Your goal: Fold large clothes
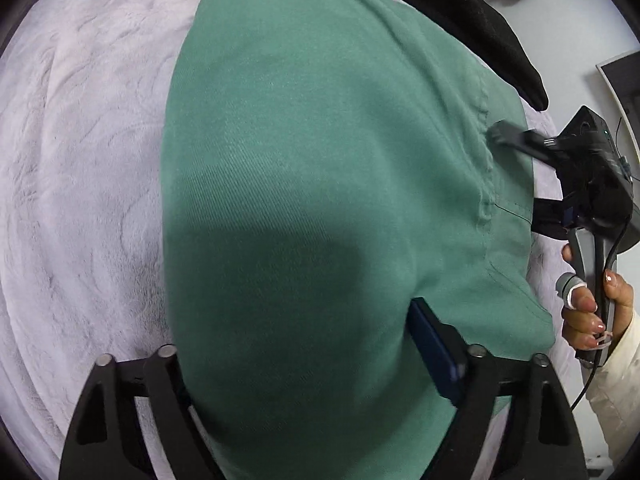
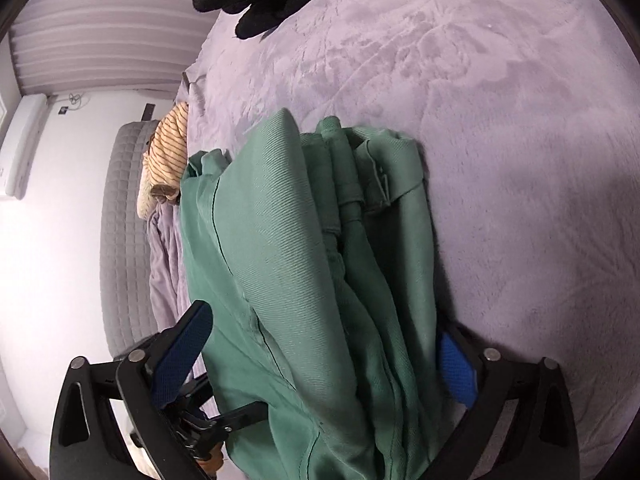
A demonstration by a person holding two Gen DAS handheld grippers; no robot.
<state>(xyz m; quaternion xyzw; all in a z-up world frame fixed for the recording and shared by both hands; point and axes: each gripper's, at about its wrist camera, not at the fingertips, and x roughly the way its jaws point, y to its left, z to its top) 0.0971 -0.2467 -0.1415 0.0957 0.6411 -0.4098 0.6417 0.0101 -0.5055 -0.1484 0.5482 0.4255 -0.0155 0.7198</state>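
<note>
Green trousers are lying on the bed, their length running away from both grippers. Left gripper and right gripper are each straddling the bunched cloth, fingers wide; whether they are pinching, I cannot tell.

No legible text or labels anywhere.

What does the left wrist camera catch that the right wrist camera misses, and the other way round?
Only the left wrist view shows the person's hand holding the right hand-held gripper at the garment's edge. Only the right wrist view shows a striped cloth, a grey quilted mattress edge and the garment's bunched folds. Both show the green garment on the pale plush blanket, and black clothing beyond.
</note>
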